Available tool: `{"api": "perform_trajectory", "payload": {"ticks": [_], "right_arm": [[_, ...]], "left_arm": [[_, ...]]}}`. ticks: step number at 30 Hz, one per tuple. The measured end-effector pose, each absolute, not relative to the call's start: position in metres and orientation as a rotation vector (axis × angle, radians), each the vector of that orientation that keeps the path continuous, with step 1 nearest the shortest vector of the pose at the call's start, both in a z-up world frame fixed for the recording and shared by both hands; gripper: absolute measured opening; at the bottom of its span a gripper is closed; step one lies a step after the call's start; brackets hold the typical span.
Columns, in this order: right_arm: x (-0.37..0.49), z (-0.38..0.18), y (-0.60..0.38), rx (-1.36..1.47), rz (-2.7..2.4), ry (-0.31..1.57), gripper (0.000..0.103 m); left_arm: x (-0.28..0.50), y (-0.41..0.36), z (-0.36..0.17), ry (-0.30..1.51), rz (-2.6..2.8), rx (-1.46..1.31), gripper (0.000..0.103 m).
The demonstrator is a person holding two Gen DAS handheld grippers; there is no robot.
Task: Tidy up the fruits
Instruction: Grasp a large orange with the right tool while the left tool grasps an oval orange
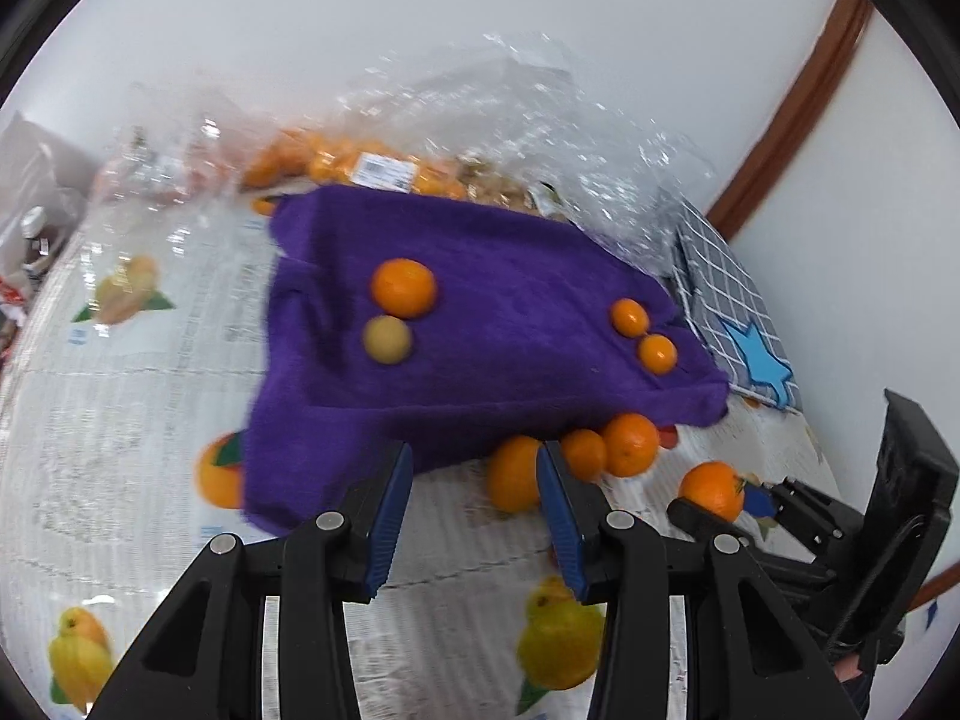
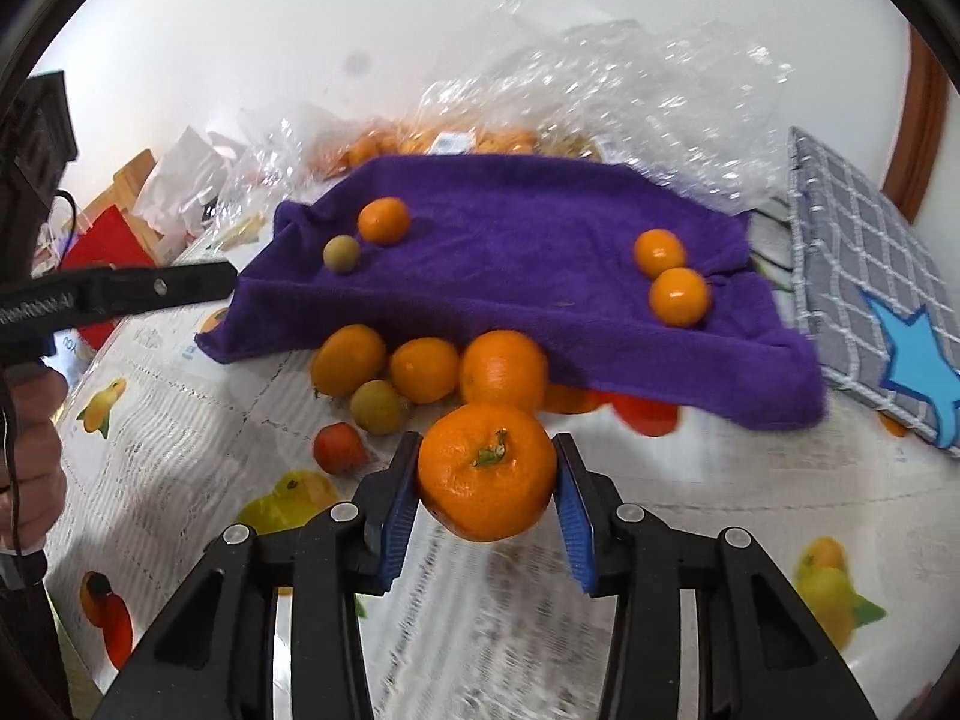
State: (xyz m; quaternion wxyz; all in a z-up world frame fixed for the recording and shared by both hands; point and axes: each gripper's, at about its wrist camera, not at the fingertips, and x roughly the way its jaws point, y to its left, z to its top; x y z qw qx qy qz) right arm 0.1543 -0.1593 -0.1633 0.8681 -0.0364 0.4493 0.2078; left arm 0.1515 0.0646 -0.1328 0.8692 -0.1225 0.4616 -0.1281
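At the far left of the right wrist view, a hand (image 2: 30, 450) is cut off by the frame edge, and the clutter behind it by the wall is too blurred to name beyond a red shape. A clear plastic bag (image 2: 600, 90) at the back holds orange fruit, hard to count through the glare and partly hidden by the purple towel (image 2: 510, 252). On the towel a small orange (image 2: 384, 219) touches a dull greenish-yellow fruit (image 2: 341, 252) at the left, and two more small oranges (image 2: 678, 296) touch each other at the right. Loose fruit crowds the towel's near edge on the fruit-printed table cover (image 2: 180, 390), and some of it is tucked under the cloth so that only slivers show. The left gripper (image 1: 474, 510) hangs over the towel's near edge, jaws partly apart with nothing between them, one orange half hidden behind its right finger. The right gripper (image 2: 487, 498) has its blue pads pressed on both sides of a mandarin (image 2: 486, 471), bright orange, dimpled, its green stem stub facing the camera, just in front of the heap. At the far right lies a grey checked cushion (image 2: 870, 276) with a blue star, cut off by the edge.
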Motion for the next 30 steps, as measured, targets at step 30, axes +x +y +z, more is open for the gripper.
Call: {"api": "perform_trajectory", "payload": {"ticks": [30], "right_arm": [[0.162,-0.163,-0.255,0.029,0.265,0.888,0.042]], "left_arm": [[0.171,0.027,-0.175,1.06,-0.251,-0.233,0.031]]}}
